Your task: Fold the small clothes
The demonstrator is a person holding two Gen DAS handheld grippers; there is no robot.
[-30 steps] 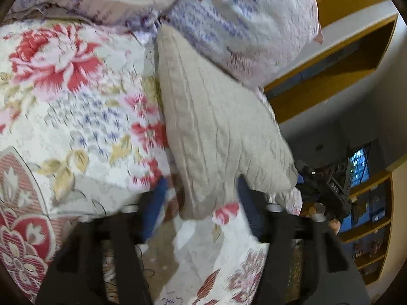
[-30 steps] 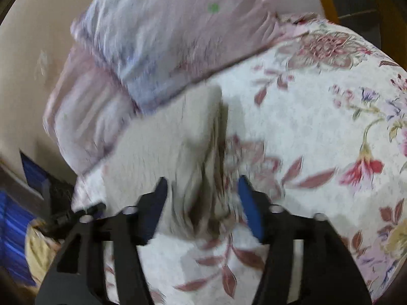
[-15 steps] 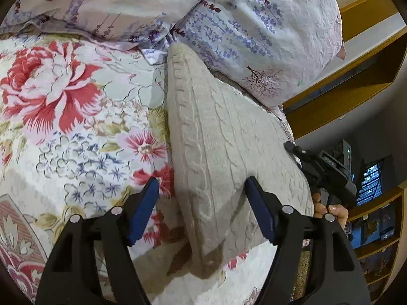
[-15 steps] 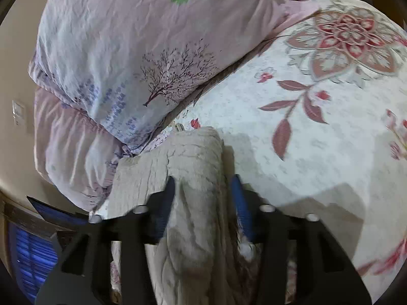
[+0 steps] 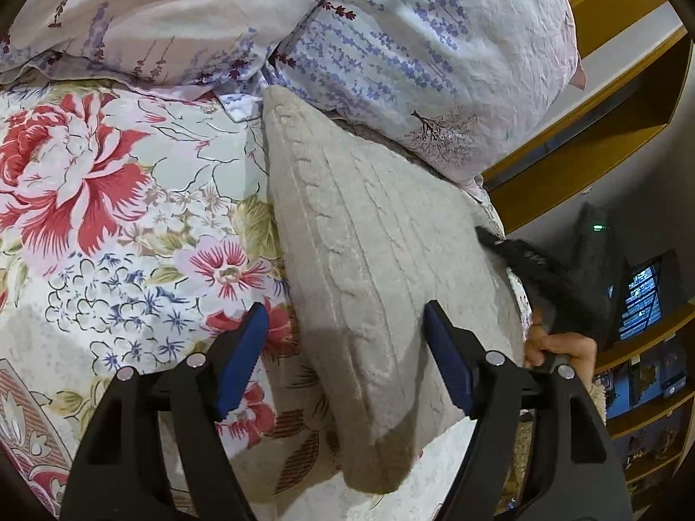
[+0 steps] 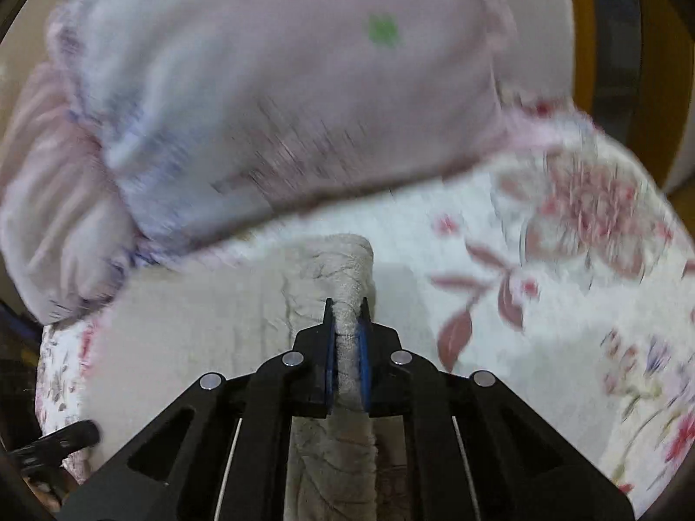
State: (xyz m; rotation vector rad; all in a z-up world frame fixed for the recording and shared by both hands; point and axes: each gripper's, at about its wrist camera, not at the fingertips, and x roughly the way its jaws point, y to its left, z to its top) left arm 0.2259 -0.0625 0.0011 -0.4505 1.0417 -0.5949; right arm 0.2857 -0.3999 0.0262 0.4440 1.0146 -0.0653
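Note:
A beige cable-knit sweater (image 5: 369, 260) lies on the flowered bedspread (image 5: 108, 217), its far end against the pillows. My left gripper (image 5: 344, 308) hovers over the sweater's near left part. Its jaws are opening, with the sweater's left edge between the blue pads and neither pad pressing on it. My right gripper (image 6: 346, 304) is shut on a raised ridge of the sweater (image 6: 260, 304) along its right side. In the left wrist view the right gripper (image 5: 486, 234) shows blurred at the sweater's right edge, held by a hand (image 5: 560, 347).
Two pillows (image 5: 412, 43) (image 5: 152, 13) with a lavender print lean at the head of the bed, just behind the sweater. A wooden shelf (image 5: 608, 130) stands beyond the bed's right side. Flowered bedspread (image 6: 564, 304) spreads to the right of the sweater.
The right gripper closed its jaws on the sweater's side fold. The left gripper slid forward over the sweater and its jaws spread wider.

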